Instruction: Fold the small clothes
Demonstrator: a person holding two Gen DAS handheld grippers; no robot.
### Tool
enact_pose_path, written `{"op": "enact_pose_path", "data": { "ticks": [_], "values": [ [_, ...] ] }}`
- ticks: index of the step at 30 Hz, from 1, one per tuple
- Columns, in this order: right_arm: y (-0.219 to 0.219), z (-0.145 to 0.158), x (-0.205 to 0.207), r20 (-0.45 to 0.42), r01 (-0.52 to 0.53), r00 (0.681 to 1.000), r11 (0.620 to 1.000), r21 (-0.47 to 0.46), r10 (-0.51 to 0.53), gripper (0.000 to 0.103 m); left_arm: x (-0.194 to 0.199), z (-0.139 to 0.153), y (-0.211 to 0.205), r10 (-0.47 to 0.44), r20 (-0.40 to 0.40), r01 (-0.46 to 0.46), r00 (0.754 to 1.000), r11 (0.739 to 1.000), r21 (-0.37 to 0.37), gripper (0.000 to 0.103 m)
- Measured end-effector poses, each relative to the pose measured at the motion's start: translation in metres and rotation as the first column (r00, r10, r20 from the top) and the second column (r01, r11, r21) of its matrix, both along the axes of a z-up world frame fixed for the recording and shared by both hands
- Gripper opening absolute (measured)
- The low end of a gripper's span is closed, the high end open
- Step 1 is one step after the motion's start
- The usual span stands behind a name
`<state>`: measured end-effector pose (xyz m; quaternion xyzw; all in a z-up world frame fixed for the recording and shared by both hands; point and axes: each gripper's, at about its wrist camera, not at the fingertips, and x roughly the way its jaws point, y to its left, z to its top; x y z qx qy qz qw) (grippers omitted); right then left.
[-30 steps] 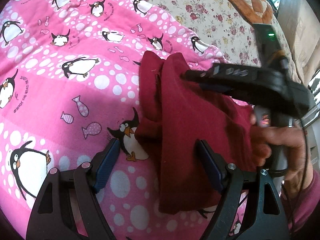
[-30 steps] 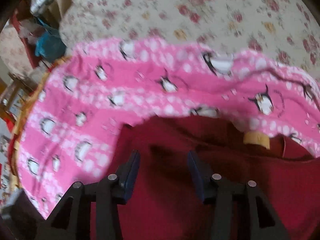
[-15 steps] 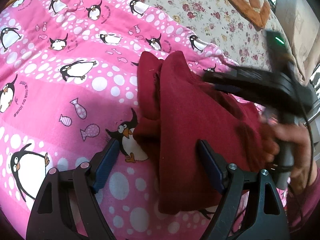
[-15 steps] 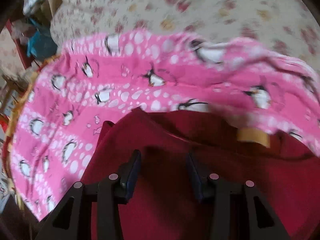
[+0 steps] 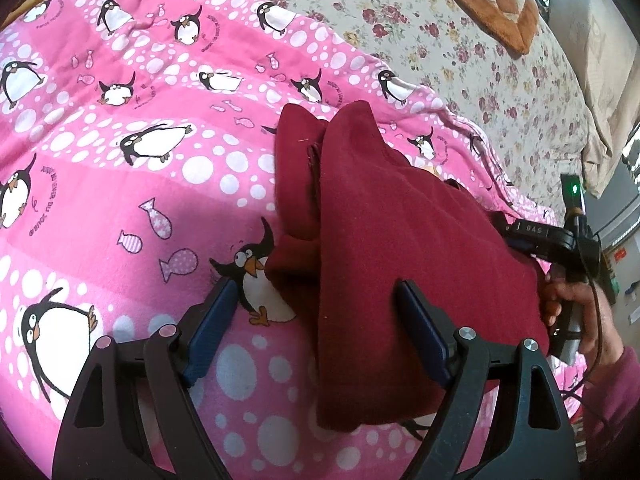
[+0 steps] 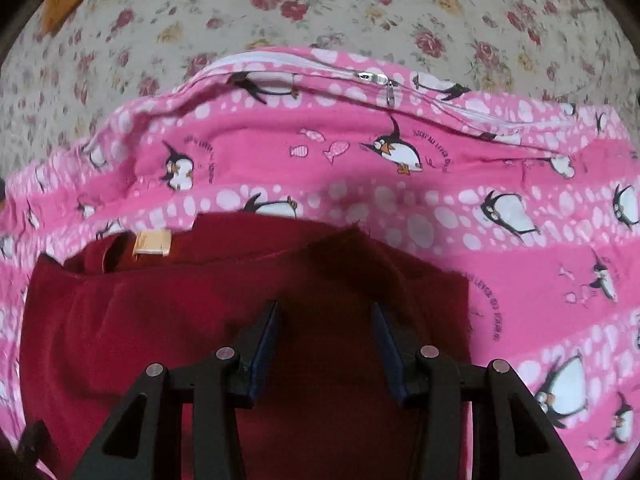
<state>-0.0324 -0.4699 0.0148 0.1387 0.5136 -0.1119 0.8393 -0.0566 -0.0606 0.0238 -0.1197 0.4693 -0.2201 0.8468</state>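
Note:
A dark red garment (image 5: 400, 248) lies partly folded on a pink penguin blanket (image 5: 120, 200), with one layer turned over along its left side. My left gripper (image 5: 316, 308) is open and low over the garment's near left edge, one finger above the blanket and the other above the red cloth. The right gripper (image 5: 520, 234), held by a hand (image 5: 568, 300), sits at the garment's far right edge. In the right wrist view the right gripper (image 6: 325, 312) hovers over the red garment (image 6: 160, 320), jaws apart with nothing pinched. A tan label (image 6: 152, 244) shows at the neckline.
A floral bedsheet (image 5: 460, 40) lies beyond the pink blanket, with an orange-brown quilt (image 5: 480, 4) at the far end and a beige pillow (image 5: 600, 80) to the right. The blanket's zip (image 6: 376, 78) runs along its far edge.
The right gripper has swept from above the middle of the garment out to its right edge. Its view swung, so the tan label went from right to left. My left gripper stayed put.

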Motion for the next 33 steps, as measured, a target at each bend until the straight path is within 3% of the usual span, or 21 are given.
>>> {"op": "enact_pose_path", "data": {
  "ticks": [3,9,13,18,20,22,25,26,29,33],
  "values": [
    [0.020,0.013,0.003,-0.012,-0.050,0.999,0.997,-0.059,0.049,0.045,0.000,0.000,-0.001,0.001,-0.001,-0.001,1.000,1.000,-0.001,0.083],
    [0.086,0.042,-0.005,0.041,-0.216,0.976,0.976,-0.006,0.216,0.046,0.000,0.000,0.000,0.000,-0.001,0.000,1.000,1.000,-0.001,0.083],
    [0.148,0.028,0.011,0.002,-0.359,0.933,0.933,0.022,0.359,0.046,0.000,0.000,0.000,0.001,-0.002,-0.001,1.000,1.000,-0.002,0.083],
    [0.171,0.007,0.035,-0.028,-0.365,0.931,0.929,-0.064,0.364,0.059,0.001,0.000,0.000,0.000,-0.003,0.000,1.000,1.000,-0.003,0.083],
    [0.171,0.011,0.046,-0.059,-0.339,0.940,0.939,-0.052,0.336,0.060,0.001,0.000,-0.001,0.000,-0.007,0.000,1.000,1.000,-0.005,0.083],
    [0.178,0.027,0.049,-0.028,-0.335,0.942,0.942,-0.026,0.335,0.060,0.001,-0.001,0.001,0.003,-0.012,-0.003,1.000,1.000,-0.012,0.083],
    [0.203,0.052,0.046,0.034,-0.391,0.920,0.920,0.033,0.390,0.062,0.001,-0.001,0.003,0.009,-0.020,-0.009,1.000,1.000,-0.027,0.083],
    [0.207,0.055,0.044,0.038,-0.414,0.910,0.909,0.050,0.413,0.068,0.000,-0.001,0.003,0.009,-0.022,-0.010,1.000,0.999,-0.031,0.083],
    [0.243,0.055,0.052,0.009,-0.486,0.873,0.868,0.106,0.488,0.072,-0.001,-0.001,0.005,0.012,-0.025,-0.013,1.000,0.999,-0.042,0.083],
    [0.270,0.035,0.067,-0.061,-0.495,0.859,0.856,0.153,0.508,0.072,-0.002,-0.001,0.005,0.021,-0.025,-0.022,0.999,0.999,-0.040,0.082]
  ]
}}
